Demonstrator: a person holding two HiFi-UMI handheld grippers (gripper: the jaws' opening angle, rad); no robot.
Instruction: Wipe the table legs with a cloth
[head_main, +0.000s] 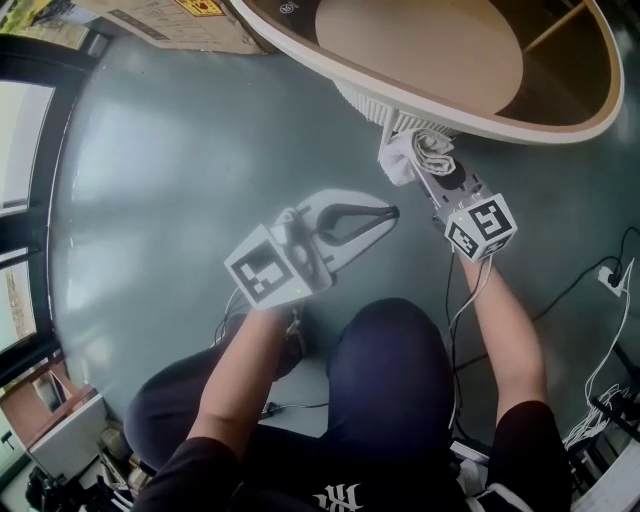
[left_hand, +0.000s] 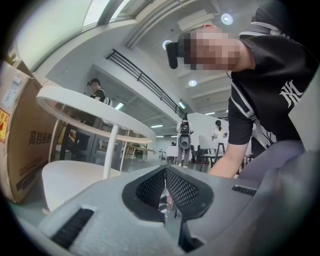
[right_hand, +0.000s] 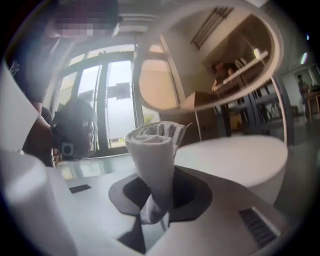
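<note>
**Cloth gripped, close under the table rim**

Our right gripper (head_main: 418, 165) is clamped on the cloth (right_hand: 154, 155), a rolled white bundle standing up out of the jaws. It sits just beside the ribbed base (head_main: 365, 102), under the near edge of the table (head_main: 480, 127). We cannot tell whether it touches the leg (left_hand: 113, 150). The cloth looks soft and light, so it should wrap to the slim post, though it may slip if held only by its tail. A low, firm pinch seems best.

Our left gripper (head_main: 390, 213) is closed on nothing, hovering over the floor (head_main: 180, 150). There is open room to the left. The rim overhangs above, and cables (head_main: 600, 310) lie to the right.
</note>
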